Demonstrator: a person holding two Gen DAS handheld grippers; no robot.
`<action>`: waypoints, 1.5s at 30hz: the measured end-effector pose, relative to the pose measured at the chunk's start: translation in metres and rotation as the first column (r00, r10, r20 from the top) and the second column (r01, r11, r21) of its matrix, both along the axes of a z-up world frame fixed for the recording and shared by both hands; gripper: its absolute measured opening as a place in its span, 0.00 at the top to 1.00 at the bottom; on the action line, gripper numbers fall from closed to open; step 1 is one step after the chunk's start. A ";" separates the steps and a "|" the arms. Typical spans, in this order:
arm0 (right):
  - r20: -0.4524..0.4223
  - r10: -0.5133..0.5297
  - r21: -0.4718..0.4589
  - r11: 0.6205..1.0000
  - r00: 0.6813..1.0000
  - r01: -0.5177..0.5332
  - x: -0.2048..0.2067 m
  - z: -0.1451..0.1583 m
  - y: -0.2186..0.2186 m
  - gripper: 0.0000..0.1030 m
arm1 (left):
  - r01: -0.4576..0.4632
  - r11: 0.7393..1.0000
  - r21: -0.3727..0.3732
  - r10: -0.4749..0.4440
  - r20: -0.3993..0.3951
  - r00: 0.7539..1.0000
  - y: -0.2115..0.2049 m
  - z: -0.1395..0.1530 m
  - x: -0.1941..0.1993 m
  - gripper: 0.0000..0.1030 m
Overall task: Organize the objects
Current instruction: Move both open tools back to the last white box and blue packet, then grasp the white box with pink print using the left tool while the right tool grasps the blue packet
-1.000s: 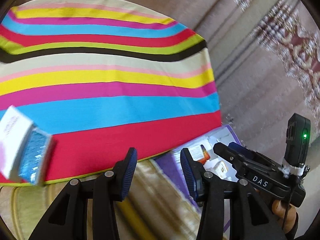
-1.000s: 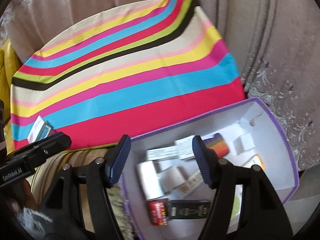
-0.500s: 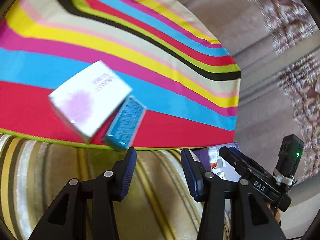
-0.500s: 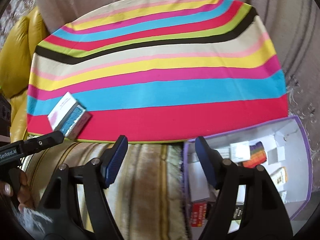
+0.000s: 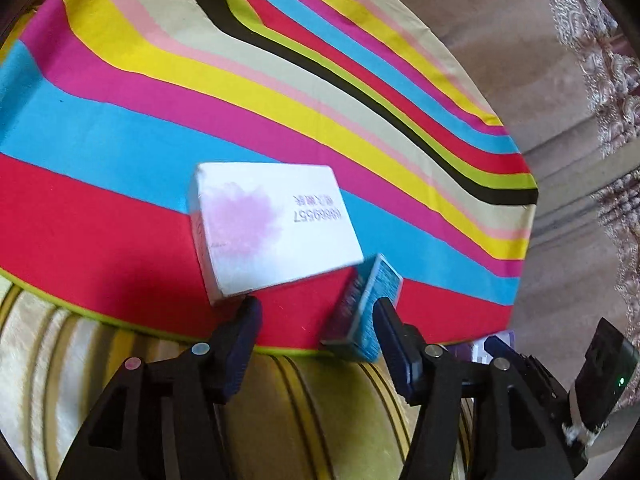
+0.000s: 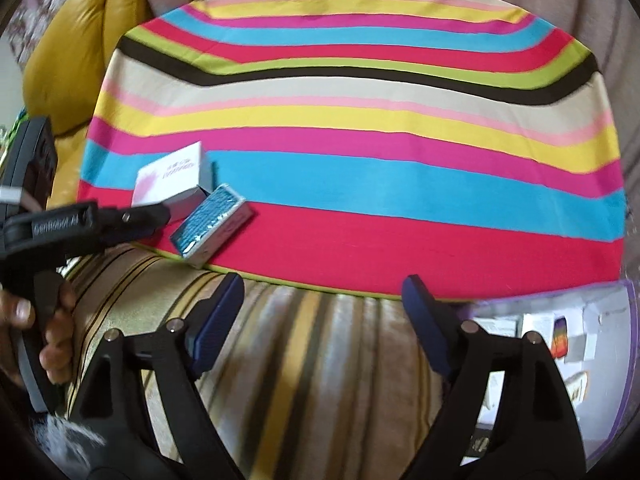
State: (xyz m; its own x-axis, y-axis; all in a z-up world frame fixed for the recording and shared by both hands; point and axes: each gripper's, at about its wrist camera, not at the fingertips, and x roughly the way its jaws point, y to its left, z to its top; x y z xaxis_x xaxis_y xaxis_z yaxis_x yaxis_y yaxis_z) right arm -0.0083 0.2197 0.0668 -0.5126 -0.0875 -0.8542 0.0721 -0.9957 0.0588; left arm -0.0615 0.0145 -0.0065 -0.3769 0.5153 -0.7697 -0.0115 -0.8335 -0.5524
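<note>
On the bench's striped cloth (image 6: 360,168), near its front-left edge, a white cardboard box with a pink blotch (image 5: 272,228) lies touching a small blue-patterned box (image 5: 368,312). The left tool (image 5: 316,340) is opening, empty. The right tool (image 6: 320,320) is opening, empty, beside a purple-rimmed box (image 6: 624,360).

Purple-rimmed box (image 6: 600,360) cut off at frame edge, contents blurred, white box (image 5: 272,228) print smeared

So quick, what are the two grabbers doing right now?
Left gripper: jaws opening, holding nothing, near the white box and blue box.
Right gripper: jaws opening, empty.
</note>
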 end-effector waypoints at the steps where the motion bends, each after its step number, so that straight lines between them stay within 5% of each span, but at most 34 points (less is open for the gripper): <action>1: 0.006 0.023 0.013 1.000 1.000 -0.023 -0.003 -0.001 -0.006 0.16 | -0.003 1.000 -0.004 0.003 -0.003 1.000 -0.002 0.000 -0.001 0.41; 9: -0.007 0.269 0.108 0.958 0.963 -0.267 -0.025 -0.010 -0.044 0.10 | -0.071 0.995 -0.064 0.068 -0.060 0.996 -0.019 0.009 0.005 0.32; 15: 0.004 0.436 0.093 0.896 0.900 -0.434 -0.038 -0.021 -0.064 0.08 | -0.134 0.987 -0.091 0.125 -0.100 0.987 -0.034 0.015 0.017 0.25; 20: 0.040 0.519 0.088 0.849 0.854 -0.520 -0.045 -0.029 -0.073 0.08 | -0.147 0.985 -0.090 0.139 -0.090 0.986 -0.036 0.012 0.016 0.24; 29: 0.069 0.550 0.096 0.827 0.832 -0.555 -0.065 -0.046 -0.080 0.08 | -0.163 0.981 -0.108 0.154 -0.091 0.984 -0.033 0.013 0.014 0.24; 33: 0.062 0.530 0.092 0.841 0.846 -0.533 -0.071 -0.048 -0.081 0.12 | -0.162 0.977 -0.141 0.149 -0.098 0.984 -0.028 0.014 0.011 0.22; 35: 0.075 0.498 0.089 0.860 0.864 -0.503 -0.076 -0.051 -0.079 0.24 | -0.161 0.973 -0.164 0.145 -0.104 0.984 -0.025 0.015 0.009 0.20; 45: 0.050 0.302 0.135 0.942 0.952 -0.306 -0.083 -0.052 -0.057 0.26 | -0.159 0.947 -0.281 0.118 -0.156 0.981 0.005 0.024 -0.006 0.10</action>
